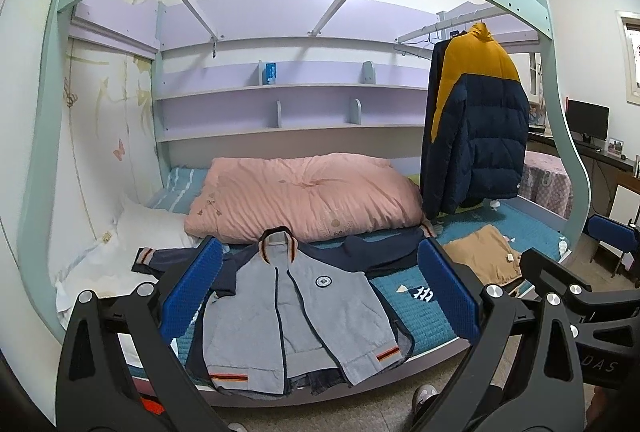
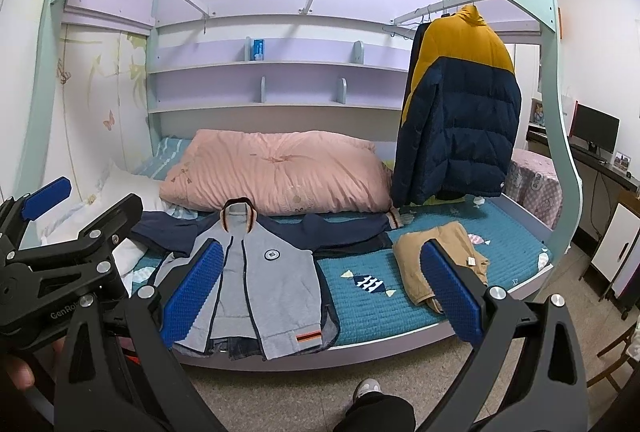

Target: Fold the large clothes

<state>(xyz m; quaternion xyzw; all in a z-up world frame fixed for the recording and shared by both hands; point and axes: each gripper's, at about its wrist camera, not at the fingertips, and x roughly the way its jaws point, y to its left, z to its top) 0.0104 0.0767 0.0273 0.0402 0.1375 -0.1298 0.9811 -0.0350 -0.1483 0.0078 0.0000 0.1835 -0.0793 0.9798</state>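
Note:
A grey jacket (image 1: 304,316) with navy sleeves and an orange-striped collar lies spread flat, front up, at the near edge of the bed; the right wrist view shows the same jacket (image 2: 260,284) left of centre. My left gripper (image 1: 320,292) hovers open in front of the jacket, touching nothing. Its blue pads (image 1: 192,288) stand wide apart. My right gripper (image 2: 320,288) is also open and empty, held back from the bed between the jacket and a folded tan garment (image 2: 440,268). The left gripper's body (image 2: 60,264) shows at the left of the right wrist view.
A pink quilt (image 1: 304,195) lies behind the jacket on the teal bedspread (image 1: 420,312). A yellow and navy puffer jacket (image 1: 476,119) hangs from a rail at the right. White pillow (image 1: 148,228) at left. A person's shoe (image 2: 366,390) stands on the floor.

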